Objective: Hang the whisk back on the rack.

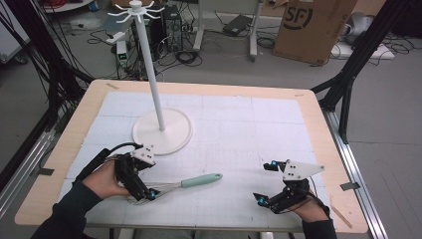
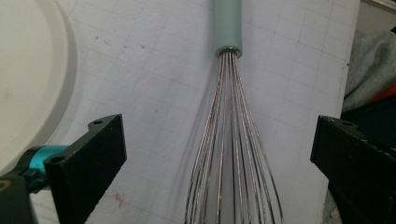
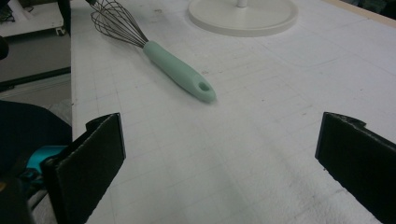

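Nearest, at five o'clock on the table (image 1: 318,124): right gripper (image 1: 263,183), jaws wide apart, nothing between them. At seven o'clock: left gripper (image 1: 144,191), jaws spread either side of the wire head of the whisk (image 1: 186,183), not closed on it. Whisk flat, mint handle toward three o'clock. Beyond, at eleven o'clock: white hook stand (image 1: 162,130), upright.

Floor: grey floor (image 1: 234,64), strewn with black cables (image 1: 186,56) beyond the table.
Table: wooden table (image 1: 318,124) topped by a white gridded mat (image 1: 239,129).
Box: brown cardboard box (image 1: 311,27), far right.
Frame: black metal struts (image 1: 356,59) at the right, a dark rack (image 1: 30,55) with wires at the left.
Rail: aluminium rail (image 1: 356,169) along the table's right edge.
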